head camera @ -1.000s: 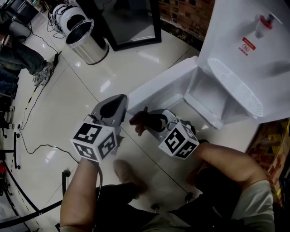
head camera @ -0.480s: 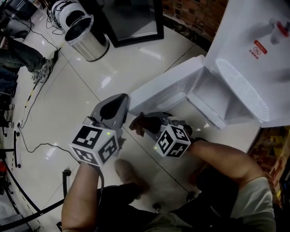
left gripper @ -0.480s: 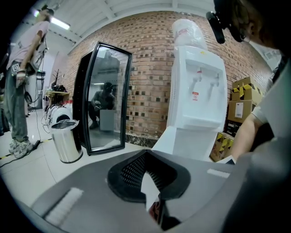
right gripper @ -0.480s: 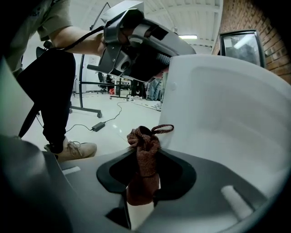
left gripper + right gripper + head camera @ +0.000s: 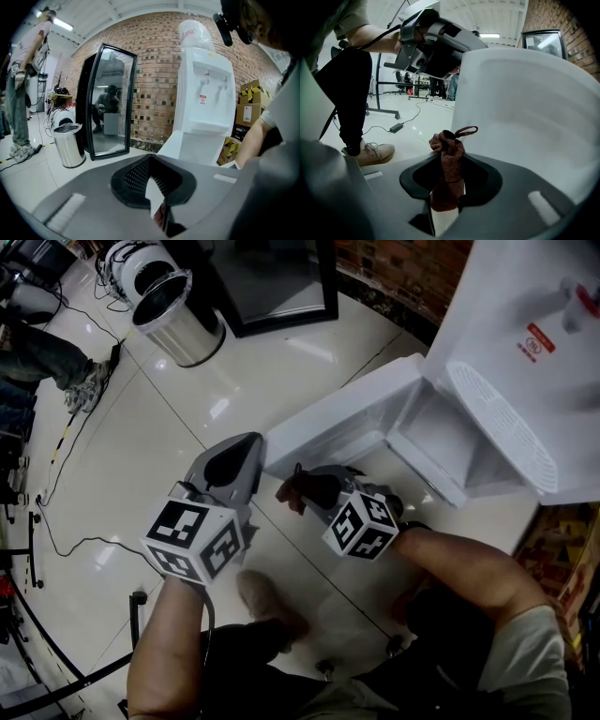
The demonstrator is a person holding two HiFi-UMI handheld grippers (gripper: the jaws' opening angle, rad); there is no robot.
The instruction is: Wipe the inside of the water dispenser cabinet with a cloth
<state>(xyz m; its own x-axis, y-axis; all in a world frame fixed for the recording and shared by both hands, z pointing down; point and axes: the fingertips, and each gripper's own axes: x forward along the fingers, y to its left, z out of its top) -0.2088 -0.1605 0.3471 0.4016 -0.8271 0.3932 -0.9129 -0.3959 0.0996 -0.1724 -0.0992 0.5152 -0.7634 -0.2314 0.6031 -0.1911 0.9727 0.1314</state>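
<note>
Glossy tiles (image 5: 187,399), brick wall (image 5: 394,268); left claw (image 5: 151,159) together; right claw (image 5: 451,161) clamps cloth (image 5: 446,143).

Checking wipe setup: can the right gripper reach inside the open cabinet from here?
Probably yes: the door stands open, the right gripper holds the cloth beside it, and nothing shows between it and the cabinet.

In the head view, the cabinet door (image 5: 333,423) is swung out left of the water dispenser (image 5: 525,343). The left gripper (image 5: 251,444) and the right gripper (image 5: 311,486), with the cloth (image 5: 289,495) clamped in it, are positioned beyond the door edge. The bin (image 5: 176,322) is located farther left.
</note>
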